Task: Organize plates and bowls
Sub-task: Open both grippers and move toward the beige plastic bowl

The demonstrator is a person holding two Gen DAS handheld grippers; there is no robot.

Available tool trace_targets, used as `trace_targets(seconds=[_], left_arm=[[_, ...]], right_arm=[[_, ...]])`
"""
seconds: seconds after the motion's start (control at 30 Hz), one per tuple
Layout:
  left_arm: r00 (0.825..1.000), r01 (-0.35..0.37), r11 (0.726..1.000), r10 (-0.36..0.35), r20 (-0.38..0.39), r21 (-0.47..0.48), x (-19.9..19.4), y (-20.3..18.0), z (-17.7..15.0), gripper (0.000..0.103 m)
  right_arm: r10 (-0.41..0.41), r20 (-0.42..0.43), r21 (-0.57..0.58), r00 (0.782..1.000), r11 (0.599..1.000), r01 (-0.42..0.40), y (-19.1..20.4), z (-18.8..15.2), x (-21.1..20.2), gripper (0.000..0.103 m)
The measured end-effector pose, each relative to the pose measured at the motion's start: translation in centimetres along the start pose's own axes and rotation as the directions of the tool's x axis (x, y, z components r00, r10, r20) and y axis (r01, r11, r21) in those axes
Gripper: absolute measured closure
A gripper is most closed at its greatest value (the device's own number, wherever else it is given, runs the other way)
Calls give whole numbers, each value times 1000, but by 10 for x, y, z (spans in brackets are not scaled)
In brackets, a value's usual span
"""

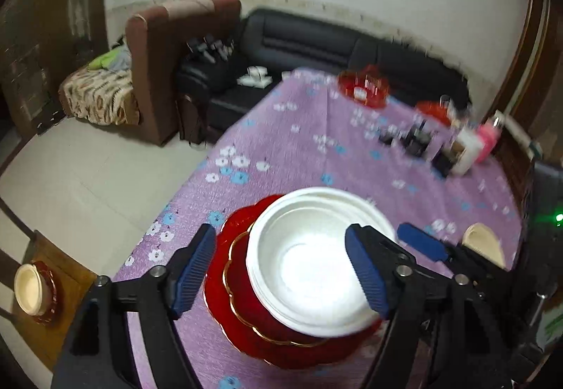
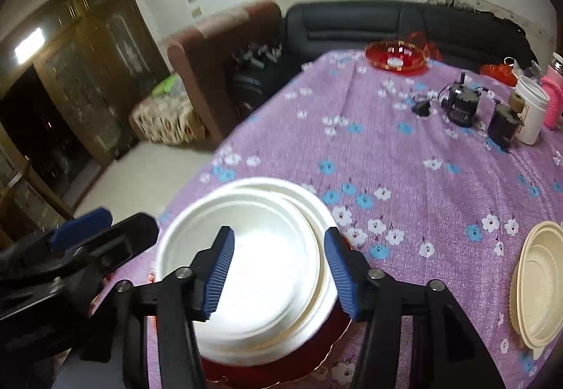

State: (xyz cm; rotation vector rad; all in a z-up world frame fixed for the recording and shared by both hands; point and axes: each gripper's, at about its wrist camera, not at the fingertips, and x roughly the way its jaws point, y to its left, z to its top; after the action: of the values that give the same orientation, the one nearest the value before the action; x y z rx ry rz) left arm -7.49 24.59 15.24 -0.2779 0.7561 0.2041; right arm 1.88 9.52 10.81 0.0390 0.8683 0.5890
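stack: white bowls on red plates, near desk edge | left gripper jaws released, straddling its left rim | right gripper released over the centre (nearer) | beige bowl well apart, rightward

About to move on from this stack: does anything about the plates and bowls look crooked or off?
Yes. The white bowls sit off-centre on the red plates, pushed toward the right side in the left wrist view, and their rims are staggered rather than nested flush. Nothing looks spilled or broken. A beige bowl lies apart at the right.
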Motion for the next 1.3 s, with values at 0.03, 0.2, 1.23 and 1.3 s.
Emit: trace_targets(seconds=[0.03, 0.2, 1.23, 1.3], left_arm=[[1000, -1, 1000, 1, 31, -13, -9, -2, -4, 22], [965, -97, 995, 101, 242, -31, -62, -27, -30, 7], [952, -26, 953, -68, 298, 301, -124, -179, -117, 1], [957, -25, 949, -68, 281, 314, -115, -184, -116, 1]], right_arm=[[5, 24, 14, 1000, 1000, -6, -1, -2, -8, 44], [-6, 204, 112, 979, 994, -17, -24, -38, -67, 33], [-368, 425, 381, 827, 902, 206, -96, -155, -218, 20], [-377, 415, 398, 828, 894, 208, -106, -155, -216, 20]])
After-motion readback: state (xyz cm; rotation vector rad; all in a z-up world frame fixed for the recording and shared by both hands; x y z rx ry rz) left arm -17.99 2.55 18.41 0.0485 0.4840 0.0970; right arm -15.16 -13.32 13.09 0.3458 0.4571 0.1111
